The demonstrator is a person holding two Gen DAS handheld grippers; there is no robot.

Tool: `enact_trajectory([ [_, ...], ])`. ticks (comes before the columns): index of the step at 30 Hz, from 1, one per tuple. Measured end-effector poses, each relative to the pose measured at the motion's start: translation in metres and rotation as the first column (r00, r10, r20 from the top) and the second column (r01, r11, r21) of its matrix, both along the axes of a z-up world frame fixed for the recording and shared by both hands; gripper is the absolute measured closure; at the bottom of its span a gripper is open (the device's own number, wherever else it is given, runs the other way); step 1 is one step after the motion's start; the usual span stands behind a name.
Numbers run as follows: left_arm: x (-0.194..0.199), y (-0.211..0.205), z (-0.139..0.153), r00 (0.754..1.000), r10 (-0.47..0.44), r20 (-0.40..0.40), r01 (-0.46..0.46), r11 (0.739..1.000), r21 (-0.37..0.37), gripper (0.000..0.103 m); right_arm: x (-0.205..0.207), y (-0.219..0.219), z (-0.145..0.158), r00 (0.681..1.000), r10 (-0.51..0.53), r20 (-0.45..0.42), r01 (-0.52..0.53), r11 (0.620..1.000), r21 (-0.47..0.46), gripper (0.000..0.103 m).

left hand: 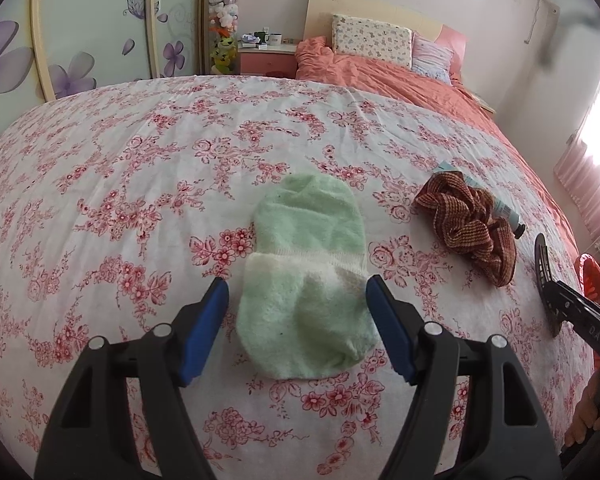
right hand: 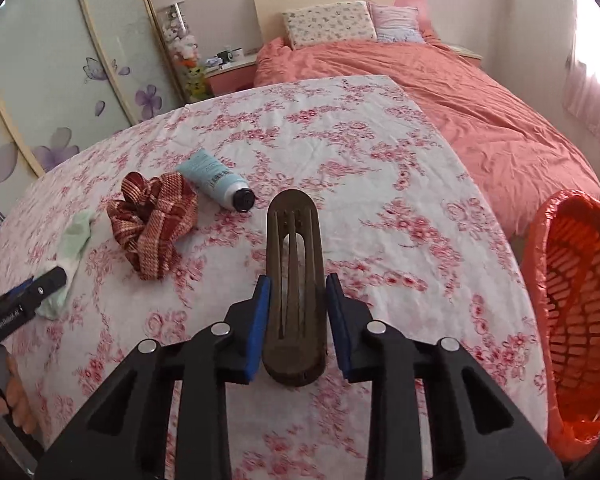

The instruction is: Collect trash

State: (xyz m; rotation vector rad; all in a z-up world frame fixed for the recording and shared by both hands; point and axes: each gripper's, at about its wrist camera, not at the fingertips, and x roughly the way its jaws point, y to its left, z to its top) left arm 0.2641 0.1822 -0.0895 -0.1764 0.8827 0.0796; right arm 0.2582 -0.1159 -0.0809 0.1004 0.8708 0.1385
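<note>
Floral cotton sheet [left hand: 140, 168]; fuzzy green sock [left hand: 308, 276]; slotted brown oval clip [right hand: 295, 280].

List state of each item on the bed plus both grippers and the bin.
green sock: flat on the bedspread, between open jaws
left gripper: open, astride the sock
dark slotted clip: between the pads
right gripper: closed on the clip
scrunchie: bunched, untouched
tube: lying capped
orange bin: bagged, beside the bed

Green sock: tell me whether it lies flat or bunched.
Flat. The green sock lies spread on the floral sheet, folded once across its middle, between the open left gripper.
</note>
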Motion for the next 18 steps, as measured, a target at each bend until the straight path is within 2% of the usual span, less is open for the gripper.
enact_trajectory([
  [3,0.002,-0.001,0.0,1.0,0.0,-0.001,0.0,1.0,0.004,0.033,0.001,0.003,0.0,1.0,-0.014,0.002,0.014,1.0,-0.006,0.073],
  [9,0.005,-0.006,-0.001,1.0,0.0,0.0,0.0,1.0,0.016,0.033,0.002,0.015,0.0,1.0,-0.018,0.002,0.018,0.997,-0.079,0.069],
  [18,0.013,-0.014,-0.002,1.0,0.001,-0.013,0.0,0.999,0.05,0.032,0.001,0.015,-0.001,1.0,-0.023,0.0,0.023,0.995,-0.097,0.068],
])
